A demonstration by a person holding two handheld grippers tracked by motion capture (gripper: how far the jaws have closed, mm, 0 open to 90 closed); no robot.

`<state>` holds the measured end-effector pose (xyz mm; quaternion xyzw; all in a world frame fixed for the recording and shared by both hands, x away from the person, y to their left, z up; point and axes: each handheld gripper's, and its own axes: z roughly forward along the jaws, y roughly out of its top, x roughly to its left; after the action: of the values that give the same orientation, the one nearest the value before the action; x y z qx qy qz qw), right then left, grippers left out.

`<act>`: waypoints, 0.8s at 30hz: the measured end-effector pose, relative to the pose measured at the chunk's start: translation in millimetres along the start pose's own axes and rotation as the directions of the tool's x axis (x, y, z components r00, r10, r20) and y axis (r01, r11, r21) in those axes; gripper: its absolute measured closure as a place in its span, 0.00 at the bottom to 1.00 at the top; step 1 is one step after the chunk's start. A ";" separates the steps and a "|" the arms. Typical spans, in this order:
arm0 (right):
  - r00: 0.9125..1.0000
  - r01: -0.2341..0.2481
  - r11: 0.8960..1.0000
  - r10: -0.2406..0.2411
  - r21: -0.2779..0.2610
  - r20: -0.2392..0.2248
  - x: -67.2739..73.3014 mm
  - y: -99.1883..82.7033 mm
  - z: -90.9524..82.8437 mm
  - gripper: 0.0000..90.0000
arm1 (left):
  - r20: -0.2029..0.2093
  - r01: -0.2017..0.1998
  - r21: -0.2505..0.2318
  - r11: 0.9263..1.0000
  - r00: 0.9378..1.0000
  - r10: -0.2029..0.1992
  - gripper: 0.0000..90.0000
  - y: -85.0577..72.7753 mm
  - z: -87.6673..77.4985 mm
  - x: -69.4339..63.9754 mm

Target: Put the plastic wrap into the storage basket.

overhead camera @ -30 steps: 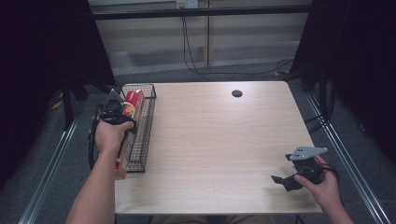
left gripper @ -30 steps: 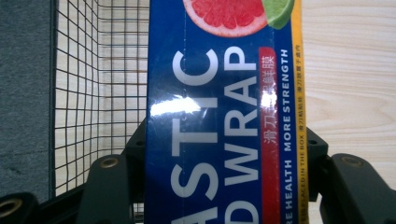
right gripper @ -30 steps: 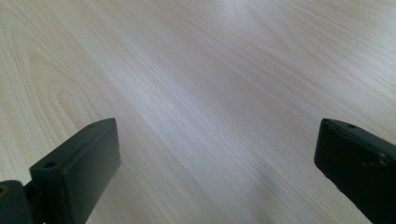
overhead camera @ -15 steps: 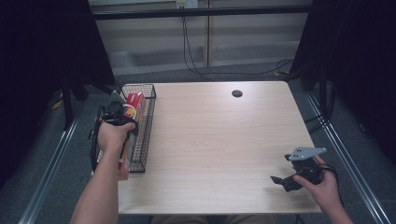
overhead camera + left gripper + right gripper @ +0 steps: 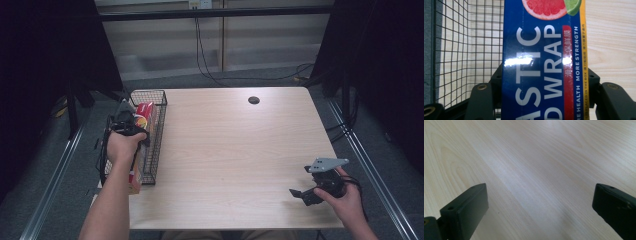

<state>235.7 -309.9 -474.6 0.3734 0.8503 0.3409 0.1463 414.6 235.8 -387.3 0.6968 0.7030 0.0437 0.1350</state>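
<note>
My left gripper [image 5: 125,124] is shut on a long blue plastic wrap box [image 5: 544,62]. The box carries white lettering and a picture of a grapefruit slice, and the black jaws press on its two long sides. It stands lengthwise in a black wire basket [image 5: 156,131] at the table's left edge, and its red and orange end [image 5: 145,111] shows beyond my hand. In the left gripper view the basket mesh [image 5: 461,50] lies left of the box. My right gripper [image 5: 304,193] rests near the front right corner, open over bare wood [image 5: 536,157].
The light wooden table [image 5: 235,150] has a small dark round hole [image 5: 253,100] near its far edge. Cables hang behind the table, and metal rails run along the floor on both sides.
The left hand and the box have shifted very slightly toward me at the basket. The right gripper has stayed where it was.
</note>
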 end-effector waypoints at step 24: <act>1.000 0.005 1.000 -0.005 0.003 0.001 -0.3 0.1 1.1 0.00 | -0.004 0.008 0.025 1.000 1.000 -0.007 0.45 -0.8 9.9 1.0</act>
<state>236.5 -309.5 -475.4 0.3716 0.8515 0.3394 0.1469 416.4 235.5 -397.1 0.6958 0.7064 0.0357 0.1249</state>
